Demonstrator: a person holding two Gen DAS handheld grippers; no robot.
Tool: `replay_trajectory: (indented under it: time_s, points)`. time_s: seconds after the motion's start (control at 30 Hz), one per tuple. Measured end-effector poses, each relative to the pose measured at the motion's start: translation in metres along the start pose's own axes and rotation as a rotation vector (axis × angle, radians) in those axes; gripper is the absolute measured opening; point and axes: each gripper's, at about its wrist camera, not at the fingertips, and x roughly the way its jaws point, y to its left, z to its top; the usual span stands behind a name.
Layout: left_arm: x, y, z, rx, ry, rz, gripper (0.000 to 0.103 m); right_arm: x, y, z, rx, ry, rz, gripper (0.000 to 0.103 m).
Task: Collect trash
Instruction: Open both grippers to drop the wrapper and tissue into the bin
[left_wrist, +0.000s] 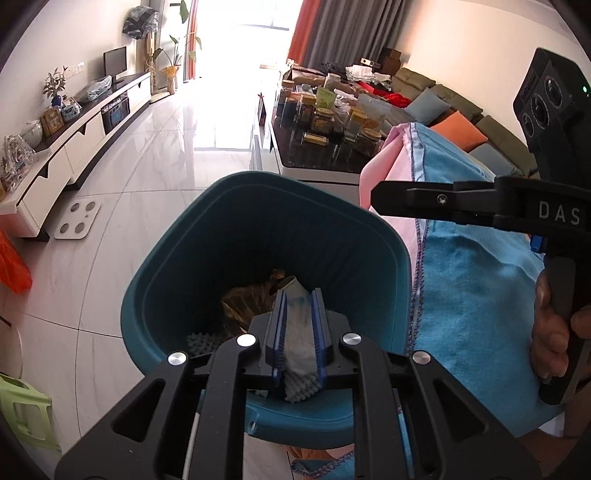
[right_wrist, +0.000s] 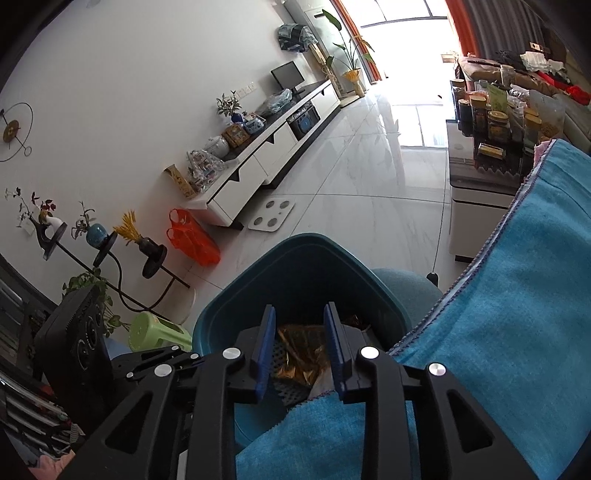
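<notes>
A teal trash bin (left_wrist: 207, 266) stands on the floor beside a table draped in a blue cloth (left_wrist: 476, 280). Inside lie a crumpled brown-gold wrapper (left_wrist: 243, 299) and white foam netting (left_wrist: 199, 343). My left gripper (left_wrist: 298, 299) is over the bin's mouth, its fingers close around a white crumpled wrapper (left_wrist: 299, 332). My right gripper (right_wrist: 300, 317) is open and empty, above the bin (right_wrist: 295, 266) near the cloth's edge; the gold wrapper (right_wrist: 299, 350) shows between its fingers. The right gripper also shows in the left wrist view (left_wrist: 373, 195).
A white TV cabinet (left_wrist: 74, 147) runs along the left wall. A white scale (left_wrist: 77, 219) lies on the tiled floor. A dark coffee table (left_wrist: 317, 147) crowded with jars stands ahead, a sofa (left_wrist: 461, 110) behind. A green stool (right_wrist: 159, 330) and orange bag (right_wrist: 192, 236) sit left.
</notes>
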Motion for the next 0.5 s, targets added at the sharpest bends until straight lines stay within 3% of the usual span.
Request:
replay_trajectory:
  time_s: [0.17, 0.27, 0.5]
  points:
    - [-0.016, -0.007, 0.001, 0.009, -0.051, -0.001, 0.022, -0.015, -0.003, -0.006, 0.002, -0.026, 0.012, 0.027]
    - [-0.029, -0.017, 0.0, 0.025, -0.088, -0.009, 0.033, -0.032, -0.005, -0.011, 0.004, -0.056, 0.022, 0.027]
    - [-0.062, -0.059, -0.009, 0.096, -0.165, -0.125, 0.048, -0.093, -0.009, -0.031, -0.016, -0.151, 0.007, 0.036]
